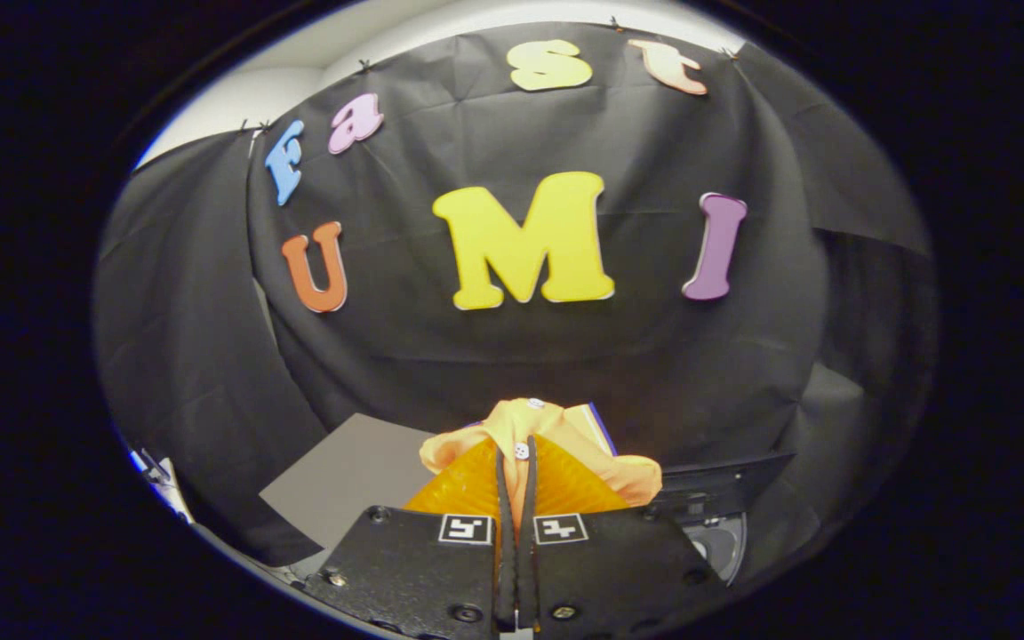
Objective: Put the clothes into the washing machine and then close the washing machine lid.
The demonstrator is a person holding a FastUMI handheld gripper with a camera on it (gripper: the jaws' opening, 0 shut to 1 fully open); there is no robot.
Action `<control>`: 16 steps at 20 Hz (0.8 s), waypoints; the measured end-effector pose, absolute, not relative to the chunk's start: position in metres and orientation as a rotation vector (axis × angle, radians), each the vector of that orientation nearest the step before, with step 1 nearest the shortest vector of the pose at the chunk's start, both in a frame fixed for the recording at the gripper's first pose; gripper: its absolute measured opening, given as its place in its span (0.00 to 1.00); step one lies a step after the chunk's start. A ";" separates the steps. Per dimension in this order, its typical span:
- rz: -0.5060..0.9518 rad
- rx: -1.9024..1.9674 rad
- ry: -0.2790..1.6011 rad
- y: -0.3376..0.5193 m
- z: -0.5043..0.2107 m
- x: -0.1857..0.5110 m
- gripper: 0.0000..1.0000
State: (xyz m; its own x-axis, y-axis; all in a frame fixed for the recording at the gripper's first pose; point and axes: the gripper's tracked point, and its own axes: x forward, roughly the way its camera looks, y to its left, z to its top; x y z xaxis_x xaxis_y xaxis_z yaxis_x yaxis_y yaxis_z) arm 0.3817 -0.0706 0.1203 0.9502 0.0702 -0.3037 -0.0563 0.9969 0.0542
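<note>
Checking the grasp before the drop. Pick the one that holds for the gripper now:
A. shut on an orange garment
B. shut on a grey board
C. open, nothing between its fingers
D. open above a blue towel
A: the gripper has both fingers pressed together on the orange garment, which bunches up just ahead of them.

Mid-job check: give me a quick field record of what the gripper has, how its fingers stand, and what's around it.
gripper: fingers closed together, pinching cloth
held item: orange garment with white buttons, bunched between and just ahead of the fingers, lifted
washing machine: dark body beside and beyond the fingers; whether the lid is open cannot be told
grey panel: flat, beyond the fingers on the other side
backdrop: black cloth wall
task stage: garment in grip, not yet in the machine
</note>
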 end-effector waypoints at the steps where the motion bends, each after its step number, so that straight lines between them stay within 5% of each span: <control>1: 0.041 0.049 0.304 -0.088 0.123 0.377 0.04; 16: -0.138 0.097 0.360 -0.213 0.076 0.344 0.04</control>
